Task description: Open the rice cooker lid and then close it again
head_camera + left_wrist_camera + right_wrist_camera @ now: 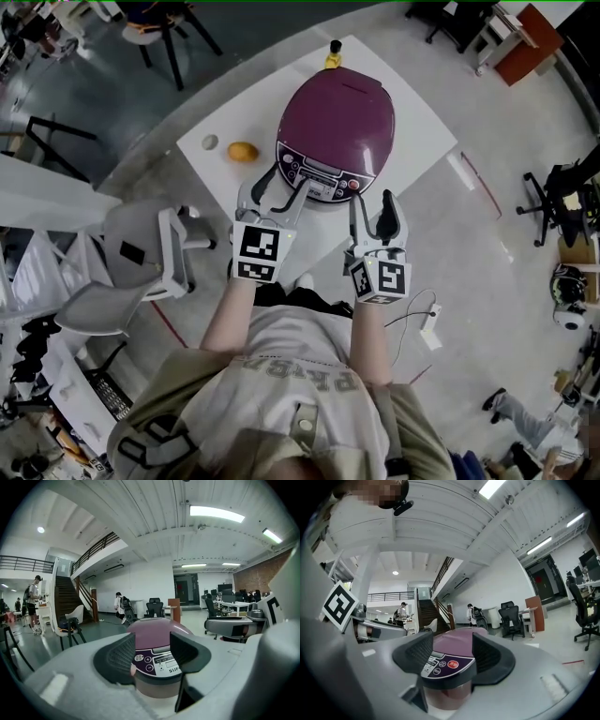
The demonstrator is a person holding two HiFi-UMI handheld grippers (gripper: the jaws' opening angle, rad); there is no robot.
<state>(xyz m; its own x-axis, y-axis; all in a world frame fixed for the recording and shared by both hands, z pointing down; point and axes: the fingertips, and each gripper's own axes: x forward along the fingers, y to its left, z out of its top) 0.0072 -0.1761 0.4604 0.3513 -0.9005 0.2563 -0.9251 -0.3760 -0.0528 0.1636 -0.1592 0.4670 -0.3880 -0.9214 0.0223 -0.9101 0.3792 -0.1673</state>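
Purple rice cooker (336, 127), lid shut, is faced closely by left hand-held gripper (284, 184) and right hand-held gripper (372, 200), both half-open, empty; orange fruit (243, 151) is set beside it.

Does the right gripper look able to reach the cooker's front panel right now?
Probably yes. The right gripper is open and points straight at the cooker's panel, with nothing between them; the left gripper is off to the side.

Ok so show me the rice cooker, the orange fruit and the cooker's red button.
rice cooker (337, 117), head view, middle of its purple top.
orange fruit (243, 151), head view, its centre.
red button (453, 664), right gripper view, its round face.
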